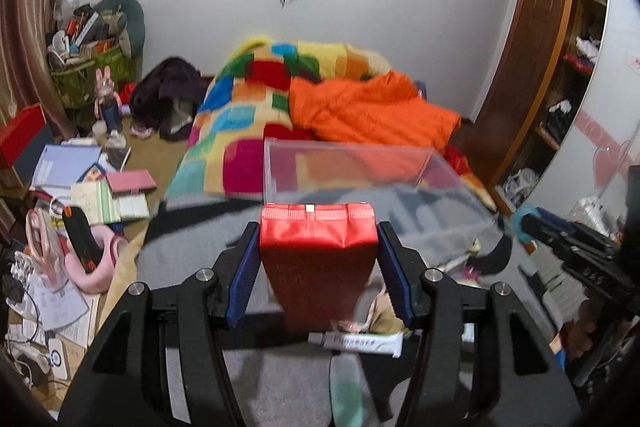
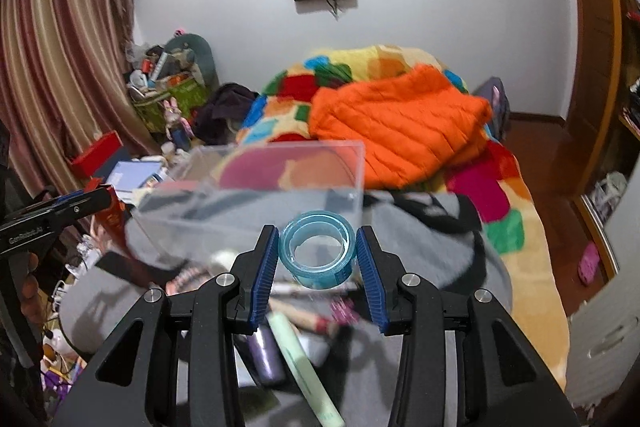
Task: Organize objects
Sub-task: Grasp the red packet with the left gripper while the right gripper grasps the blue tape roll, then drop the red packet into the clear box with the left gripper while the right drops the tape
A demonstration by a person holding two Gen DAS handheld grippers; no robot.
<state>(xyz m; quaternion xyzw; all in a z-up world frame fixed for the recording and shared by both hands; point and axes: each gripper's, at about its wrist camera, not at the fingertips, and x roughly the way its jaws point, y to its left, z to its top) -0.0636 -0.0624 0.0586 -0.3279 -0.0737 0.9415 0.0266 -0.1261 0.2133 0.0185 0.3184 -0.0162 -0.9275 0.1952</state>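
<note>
2 grippers, left (image 1: 318,247) clamping a red box (image 1: 318,259), right (image 2: 316,255) a tape roll (image 2: 318,247), near the clear bin's rim (image 1: 348,147).

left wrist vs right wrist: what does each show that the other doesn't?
Left wrist only: the left gripper shut on a red packet, and a white tube below it.

Right wrist only: the right gripper shut on a blue tape roll, with a pale green tube underneath.

Both: the clear plastic box ahead on the grey cloth, and the orange jacket behind.
</note>
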